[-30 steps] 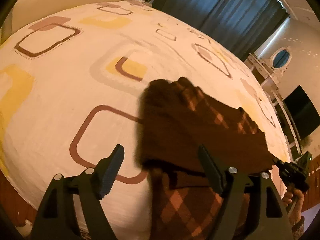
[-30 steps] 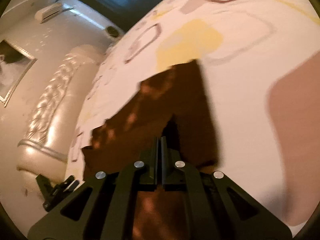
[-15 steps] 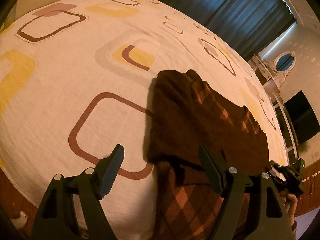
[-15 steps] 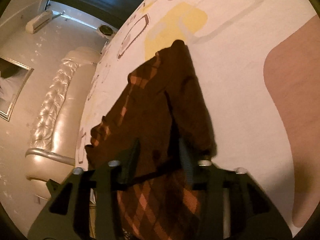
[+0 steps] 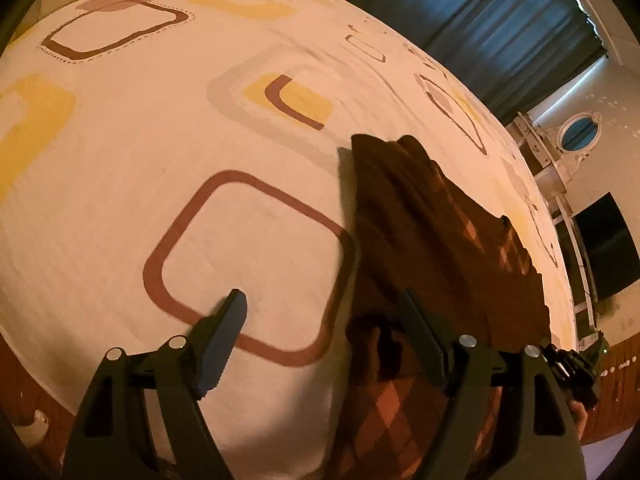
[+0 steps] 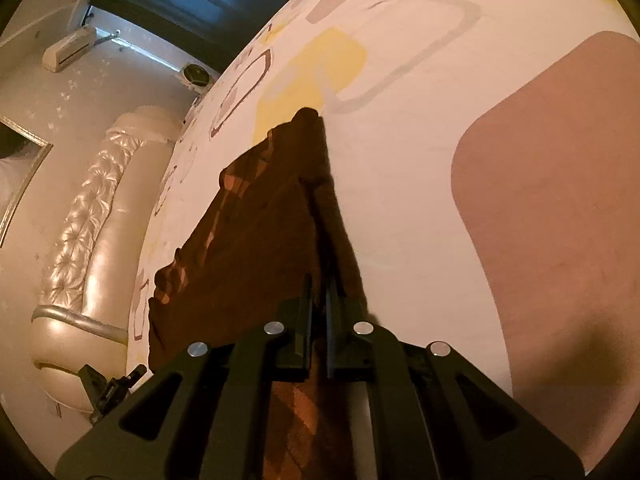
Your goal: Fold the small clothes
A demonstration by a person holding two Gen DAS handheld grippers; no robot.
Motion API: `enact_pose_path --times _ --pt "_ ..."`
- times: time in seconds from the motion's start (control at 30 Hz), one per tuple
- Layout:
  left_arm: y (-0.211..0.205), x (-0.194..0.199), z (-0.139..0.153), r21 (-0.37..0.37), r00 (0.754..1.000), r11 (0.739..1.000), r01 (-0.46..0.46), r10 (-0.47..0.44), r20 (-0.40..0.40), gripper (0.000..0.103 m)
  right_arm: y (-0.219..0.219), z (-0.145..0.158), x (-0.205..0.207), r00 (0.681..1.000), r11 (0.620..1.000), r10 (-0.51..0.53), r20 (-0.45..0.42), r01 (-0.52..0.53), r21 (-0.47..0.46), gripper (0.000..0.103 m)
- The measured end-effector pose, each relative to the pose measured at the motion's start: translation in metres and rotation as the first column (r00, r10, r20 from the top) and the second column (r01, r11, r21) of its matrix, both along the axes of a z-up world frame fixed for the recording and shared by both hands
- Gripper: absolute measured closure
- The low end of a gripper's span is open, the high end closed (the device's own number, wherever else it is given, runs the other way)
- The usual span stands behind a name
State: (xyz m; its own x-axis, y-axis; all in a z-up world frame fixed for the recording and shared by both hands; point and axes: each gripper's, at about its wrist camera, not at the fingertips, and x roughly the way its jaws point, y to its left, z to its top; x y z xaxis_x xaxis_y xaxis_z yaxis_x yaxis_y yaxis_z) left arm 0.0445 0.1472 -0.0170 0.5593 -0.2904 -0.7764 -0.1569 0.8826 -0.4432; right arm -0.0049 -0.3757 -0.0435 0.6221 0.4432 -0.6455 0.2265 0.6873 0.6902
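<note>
Patterned bedsheet [image 5: 168, 152], dark curtains [image 5: 472, 20]; L jaws wide apart, R jaws pinching brown garment [image 6: 256, 232]

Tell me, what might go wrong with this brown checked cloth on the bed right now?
The right hand-held gripper pinches only a narrow edge of the brown checked garment, so the cloth could slip free. The left hand-held gripper is open and holds nothing, so that side may sag or bunch and skew the fold. Part of the garment seems to hang over the edge of the bed, and may slide off.
</note>
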Motion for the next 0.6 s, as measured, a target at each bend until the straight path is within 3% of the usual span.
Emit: enact_pose_path --times 0.2,0.37,0.4,0.5,0.6 --pt "0.007 0.028 -0.001 -0.001 0.999 1.000 0.028 -0.028 0.024 0.026 -0.006 -0.004 0.000 1.000 1.000 -0.005 -0.002 0.005 0.022 0.099" --pt "0.013 0.063 -0.003 -0.020 0.996 0.997 0.079 -0.078 0.043 0.026 -0.010 0.012 0.001 0.999 1.000 0.017 0.032 -0.016 -0.006 0.095" --pt "0.013 0.068 -0.004 -0.026 0.995 0.995 0.094 -0.093 0.047 0.026 -0.013 0.018 0.003 0.999 1.000 0.011 0.051 -0.011 -0.019 0.093" --pt "0.012 0.088 -0.006 -0.043 0.988 0.989 0.143 -0.141 0.060 0.026 -0.021 0.024 0.018 0.998 1.000 0.010 0.057 -0.009 -0.013 0.073" --pt "0.012 0.105 -0.008 -0.064 0.984 0.984 0.165 -0.161 0.071 0.026 -0.024 0.021 0.046 0.999 1.000 0.028 0.046 -0.028 -0.005 0.070"
